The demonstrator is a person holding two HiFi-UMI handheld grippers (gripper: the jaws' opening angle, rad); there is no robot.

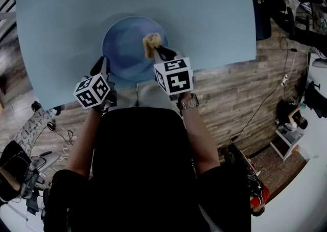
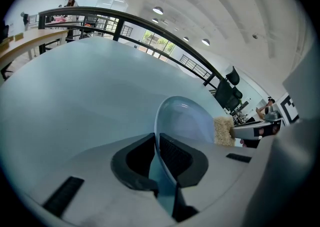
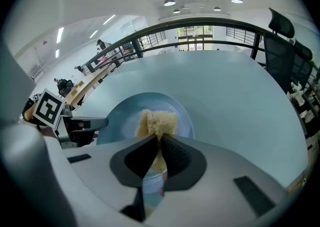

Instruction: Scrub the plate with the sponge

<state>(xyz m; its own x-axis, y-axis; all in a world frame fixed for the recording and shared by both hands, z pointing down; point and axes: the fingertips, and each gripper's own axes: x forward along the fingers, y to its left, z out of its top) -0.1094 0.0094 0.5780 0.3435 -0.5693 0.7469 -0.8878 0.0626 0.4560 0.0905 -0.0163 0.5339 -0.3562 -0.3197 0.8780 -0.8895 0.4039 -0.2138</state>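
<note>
A pale blue plate point(image 1: 125, 47) lies on the light blue table point(image 1: 61, 26) near its front edge. My left gripper point(image 1: 103, 67) is shut on the plate's near-left rim; in the left gripper view the plate point(image 2: 187, 121) runs edge-on between the jaws of the left gripper point(image 2: 156, 153). A yellowish sponge point(image 1: 152, 42) rests on the plate's right part, with my right gripper point(image 1: 159, 51) shut on it. In the right gripper view the sponge point(image 3: 157, 122) sticks out past the right gripper point(image 3: 159, 152) onto the plate point(image 3: 122, 116). The sponge point(image 2: 223, 131) also shows in the left gripper view.
The table's front edge point(image 1: 219, 62) runs just below the plate, with wood-pattern floor point(image 1: 230, 103) beyond it. Cables and bags lie on the floor at the left point(image 1: 30, 159) and right point(image 1: 253, 175). Office chairs point(image 3: 282, 46) stand past the table's far side.
</note>
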